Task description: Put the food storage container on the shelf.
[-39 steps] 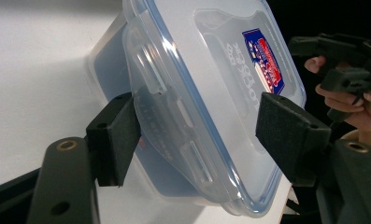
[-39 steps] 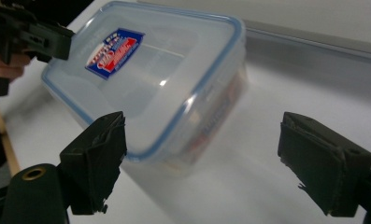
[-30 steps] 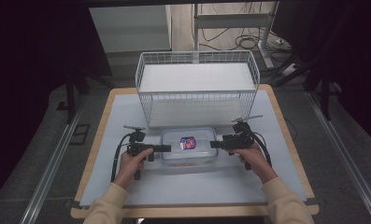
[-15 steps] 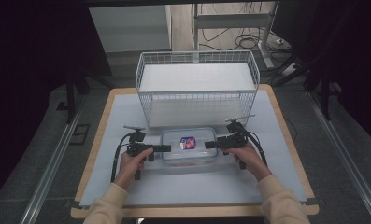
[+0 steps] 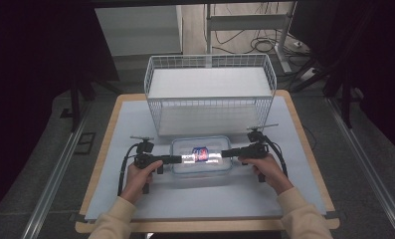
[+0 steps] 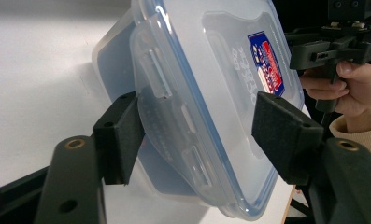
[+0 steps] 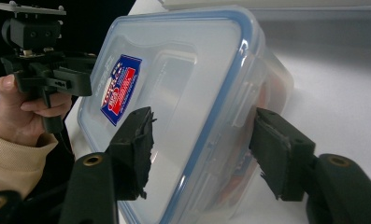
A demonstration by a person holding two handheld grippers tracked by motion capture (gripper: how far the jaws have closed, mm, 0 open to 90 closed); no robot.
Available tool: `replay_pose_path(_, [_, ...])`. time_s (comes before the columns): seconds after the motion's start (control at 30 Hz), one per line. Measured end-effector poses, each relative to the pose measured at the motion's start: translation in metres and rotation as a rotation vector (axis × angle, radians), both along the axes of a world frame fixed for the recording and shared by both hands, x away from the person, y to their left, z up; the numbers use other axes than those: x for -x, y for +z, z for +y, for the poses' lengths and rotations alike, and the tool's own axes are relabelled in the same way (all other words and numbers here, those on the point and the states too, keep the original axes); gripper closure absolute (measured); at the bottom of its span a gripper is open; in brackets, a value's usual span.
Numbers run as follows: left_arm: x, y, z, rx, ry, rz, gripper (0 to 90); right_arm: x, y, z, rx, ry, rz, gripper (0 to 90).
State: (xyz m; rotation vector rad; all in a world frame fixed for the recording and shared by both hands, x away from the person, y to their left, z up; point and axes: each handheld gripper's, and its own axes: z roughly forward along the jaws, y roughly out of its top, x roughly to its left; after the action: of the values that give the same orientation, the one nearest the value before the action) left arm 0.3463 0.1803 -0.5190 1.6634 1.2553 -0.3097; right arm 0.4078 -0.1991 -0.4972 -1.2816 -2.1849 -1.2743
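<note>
1. Container location: clear plastic container (image 5: 201, 156) with a blue-sealed lid (image 6: 230, 88) sits on the pale table surface (image 5: 205, 199), just in front of the white wire basket (image 5: 210, 94), between the two grippers.
2. Label: a red, white and blue sticker (image 5: 200, 153) is on the lid, near its centre.
3. Left gripper (image 5: 177, 159): held in the person's left hand (image 5: 138, 175), pointed at the container's left end. In the left gripper view its jaws stand apart, one on each side of that end across the lid's latch flap (image 6: 157, 77). One pad (image 6: 122, 135) lies against the container wall; the other pad (image 6: 286, 133) is over the lid, and contact there cannot be confirmed.
4. Right gripper (image 5: 226, 152): held in the right hand (image 5: 265, 168), pointed at the container's right end. In the right gripper view the jaws are likewise apart, straddling the lid rim (image 7: 220, 116). Neither pad is clearly pressed against the plastic.
5. Container contents: something reddish shows faintly through the wall in the right gripper view; it cannot be identified.
6. Basket: holds no visible items.
</note>
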Motion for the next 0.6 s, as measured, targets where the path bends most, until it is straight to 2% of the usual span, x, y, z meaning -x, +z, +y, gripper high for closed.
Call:
replay_pose_path(0.37, [0.016, 0.004, 0.003, -0.001, -0.009, -0.058, 43.4, 0.013, 0.009, -0.004, 0.013, 0.031, -0.056, 48.5])
replay_pose_path(0.47, [0.019, 0.005, 0.004, 0.001, -0.015, -0.070, 46.5, 0.017, 0.009, -0.007, 0.000, 0.041, -0.069, 50.1])
replay_pose_path(0.6, [0.025, 0.007, 0.002, -0.021, -0.012, -0.091, 46.9, 0.023, 0.010, -0.007, 0.007, 0.046, -0.094, 50.5])
